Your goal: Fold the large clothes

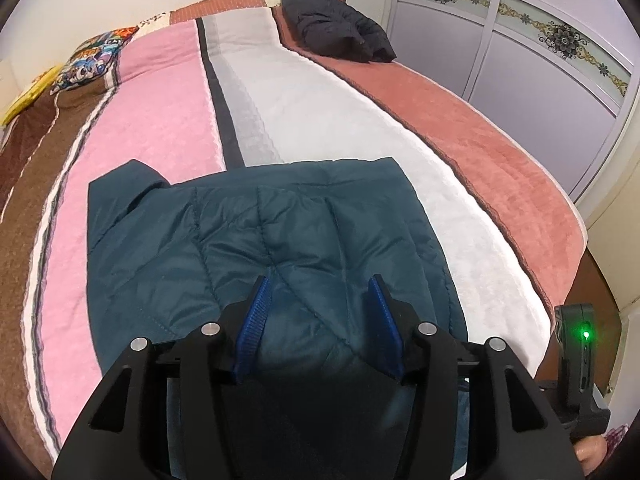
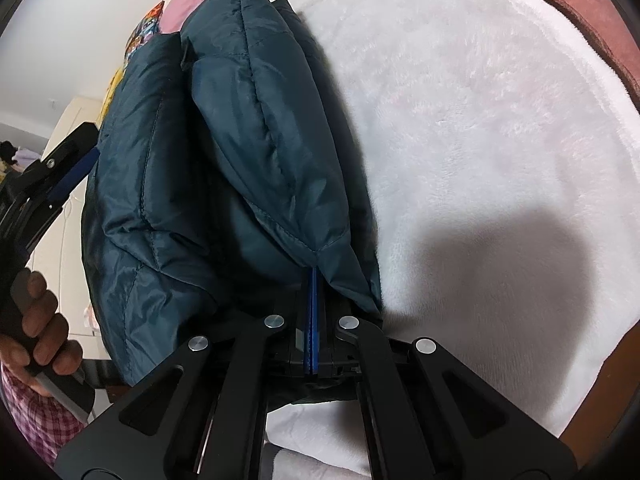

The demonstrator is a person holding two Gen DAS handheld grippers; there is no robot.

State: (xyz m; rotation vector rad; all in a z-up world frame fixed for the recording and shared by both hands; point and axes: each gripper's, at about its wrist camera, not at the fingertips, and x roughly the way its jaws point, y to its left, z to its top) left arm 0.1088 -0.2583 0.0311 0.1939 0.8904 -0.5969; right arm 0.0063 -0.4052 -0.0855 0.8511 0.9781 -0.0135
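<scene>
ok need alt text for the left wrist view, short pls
A folded teal quilted jacket lies on a bed striped pink, white and rust, seen past the open blue-padded left gripper above it. A black jacket sits at the far end.

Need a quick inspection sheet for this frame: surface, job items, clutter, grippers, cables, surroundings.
Surface: bed under a striped blanket in brown, pink, grey, white and salmon.
Job's things: teal quilted jacket, partly folded, at the near edge.
Clutter: black jacket bunched at the far end; patterned pillow.
Grippers: left gripper open over the teal jacket, nothing pinched; right gripper shut on a fold of the teal jacket.
Cables: nothing seen.
Surroundings: wardrobe doors with floral trim on the right.
</scene>
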